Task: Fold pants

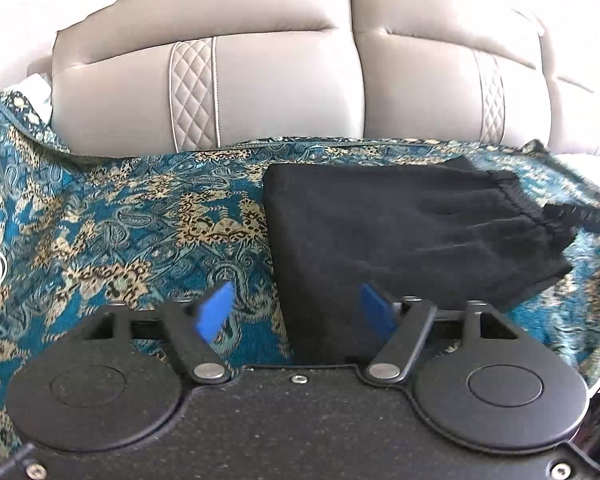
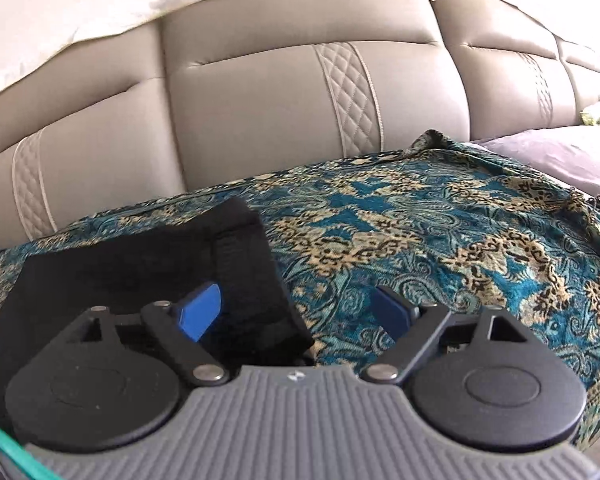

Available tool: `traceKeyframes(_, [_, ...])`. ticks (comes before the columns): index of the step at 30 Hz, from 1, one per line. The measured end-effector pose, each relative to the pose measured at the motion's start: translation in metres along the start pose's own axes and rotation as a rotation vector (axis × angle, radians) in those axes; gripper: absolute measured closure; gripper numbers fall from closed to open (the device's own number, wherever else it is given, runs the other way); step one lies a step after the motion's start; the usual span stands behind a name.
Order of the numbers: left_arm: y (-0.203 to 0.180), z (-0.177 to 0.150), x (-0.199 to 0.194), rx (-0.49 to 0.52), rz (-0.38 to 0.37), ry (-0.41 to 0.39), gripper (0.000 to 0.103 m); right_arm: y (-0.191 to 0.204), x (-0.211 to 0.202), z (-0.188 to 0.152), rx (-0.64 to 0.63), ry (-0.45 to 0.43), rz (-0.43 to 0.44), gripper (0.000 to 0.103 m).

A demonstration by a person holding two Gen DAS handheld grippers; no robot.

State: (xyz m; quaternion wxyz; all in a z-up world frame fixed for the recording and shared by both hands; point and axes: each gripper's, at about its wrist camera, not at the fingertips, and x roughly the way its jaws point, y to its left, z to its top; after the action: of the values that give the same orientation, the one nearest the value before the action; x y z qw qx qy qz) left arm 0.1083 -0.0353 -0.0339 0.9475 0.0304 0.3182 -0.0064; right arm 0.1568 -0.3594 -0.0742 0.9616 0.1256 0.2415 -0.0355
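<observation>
The black pants lie folded into a compact rectangle on a teal and gold patterned cloth spread over a sofa seat. Their gathered elastic waistband faces right. My left gripper hovers open over the pants' left folded edge, one blue pad above the cloth and the other above the black fabric. In the right wrist view the pants sit at the left. My right gripper stands wide open across their waistband end, with nothing pinched.
The grey leather sofa backrest rises right behind the cloth. A lilac pillow lies at the far right. Bare patterned cloth stretches right of the pants. A dark blurred shape touches the waistband's far end.
</observation>
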Motion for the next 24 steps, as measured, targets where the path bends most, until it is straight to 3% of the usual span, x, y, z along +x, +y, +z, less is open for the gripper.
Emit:
traceKeyframes(1, [-0.002,0.001,0.006,-0.003,0.004,0.004,0.063,0.001,0.001,0.003,-0.003,-0.004,0.001,0.016])
traceKeyframes(4, [-0.007,0.001,0.025,-0.041,-0.012,0.027,0.081,0.021,0.004,0.018,-0.096,-0.024,0.008,0.035])
traceKeyframes(8, [-0.015,-0.004,0.043,-0.033,0.023,0.006,0.082,0.055,0.031,0.038,-0.159,0.084,0.089,0.065])
traceKeyframes(11, [-0.020,-0.013,0.051,0.000,0.057,0.004,0.081,0.080,0.059,0.040,-0.217,0.150,0.125,0.076])
traceKeyframes(15, [-0.021,-0.017,0.050,0.021,0.064,-0.011,0.081,0.102,0.094,0.040,-0.262,0.190,0.131,0.077])
traceKeyframes(16, [-0.021,-0.018,0.050,0.023,0.064,-0.012,0.081,0.103,0.100,0.040,-0.252,0.195,0.128,0.068])
traceKeyframes(24, [-0.022,-0.021,0.048,0.044,0.069,-0.023,0.081,0.101,0.129,0.041,-0.226,0.182,0.134,0.071])
